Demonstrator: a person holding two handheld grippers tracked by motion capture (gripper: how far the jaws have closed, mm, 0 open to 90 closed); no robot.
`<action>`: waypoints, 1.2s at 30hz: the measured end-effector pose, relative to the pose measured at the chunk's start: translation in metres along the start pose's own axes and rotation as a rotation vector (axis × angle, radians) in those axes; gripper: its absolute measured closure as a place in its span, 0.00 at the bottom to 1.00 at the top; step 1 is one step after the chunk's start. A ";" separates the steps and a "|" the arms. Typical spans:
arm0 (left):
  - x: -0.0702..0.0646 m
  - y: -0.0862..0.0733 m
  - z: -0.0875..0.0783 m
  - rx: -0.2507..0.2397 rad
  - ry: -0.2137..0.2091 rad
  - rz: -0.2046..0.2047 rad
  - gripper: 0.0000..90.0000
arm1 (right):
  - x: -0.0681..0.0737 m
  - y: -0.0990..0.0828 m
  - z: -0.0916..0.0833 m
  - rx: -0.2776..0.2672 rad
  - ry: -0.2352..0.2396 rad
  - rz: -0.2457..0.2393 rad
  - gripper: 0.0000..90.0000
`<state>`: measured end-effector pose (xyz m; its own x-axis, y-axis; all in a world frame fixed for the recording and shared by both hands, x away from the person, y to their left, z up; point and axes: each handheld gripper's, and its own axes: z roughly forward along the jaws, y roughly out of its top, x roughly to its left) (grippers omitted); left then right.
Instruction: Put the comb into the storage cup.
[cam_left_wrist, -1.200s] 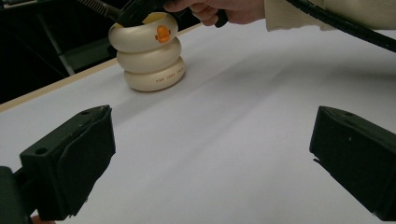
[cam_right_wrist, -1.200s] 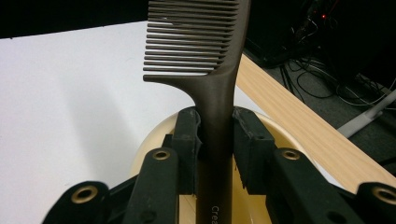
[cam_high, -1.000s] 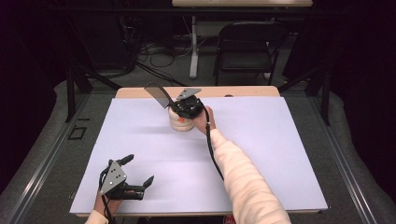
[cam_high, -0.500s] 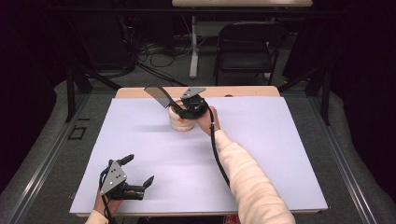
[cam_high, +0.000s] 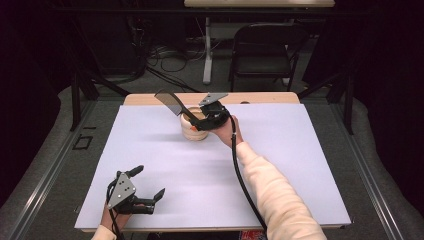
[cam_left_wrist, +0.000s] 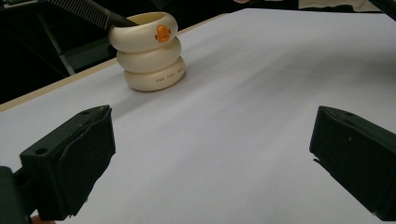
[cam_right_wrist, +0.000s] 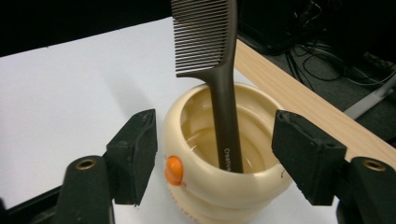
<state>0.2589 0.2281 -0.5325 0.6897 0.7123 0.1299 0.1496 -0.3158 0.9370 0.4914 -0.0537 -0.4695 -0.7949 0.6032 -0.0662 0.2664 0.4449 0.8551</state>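
Right gripper (cam_high: 196, 119) over the cream cup (cam_high: 194, 129) near the table's far edge; jaws apart, one on each side of the cup's rim in the right gripper view, pressing on nothing, having just been opening with the comb's handle standing free between them. Dark comb (cam_right_wrist: 219, 88) standing handle-down inside the cup (cam_right_wrist: 219, 163), leaning against the inner wall, toothed end up and tilted out over the rim. From the high view, comb (cam_high: 170, 103) slanting up and to the left of the cup, toward the wooden strip (cam_high: 270, 98) along the far edge. Cup shaped as three stacked rings, with a small orange mark (cam_right_wrist: 173, 169) on the top ring and fine lettering on the lowest ring in the left gripper view. Cup resting upright on the white table cover (cam_high: 300, 165). Left gripper (cam_high: 144, 184) low at the near left corner, well apart from the cup (cam_left_wrist: 148, 52), jaws spread wide with only bare cover between them. Black cable (cam_high: 245, 185) trailing from the right gripper along the cream sleeve (cam_high: 275, 200).
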 end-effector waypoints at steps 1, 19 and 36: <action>0.000 0.000 0.000 0.000 0.000 0.000 0.00 | 0.000 0.000 -0.002 0.001 0.005 0.002 0.32; 0.000 0.000 0.000 0.005 0.000 -0.002 0.00 | 0.003 -0.020 -0.039 0.020 0.054 0.031 0.16; -0.001 -0.001 0.001 0.010 0.003 0.001 0.00 | 0.001 -0.058 -0.075 0.025 0.047 0.052 0.10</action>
<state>0.2592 0.2272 -0.5335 0.6876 0.7141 0.1316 0.1563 -0.3226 0.9335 0.4342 -0.1281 -0.4807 -0.8044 0.5941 0.0027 0.3211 0.4308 0.8434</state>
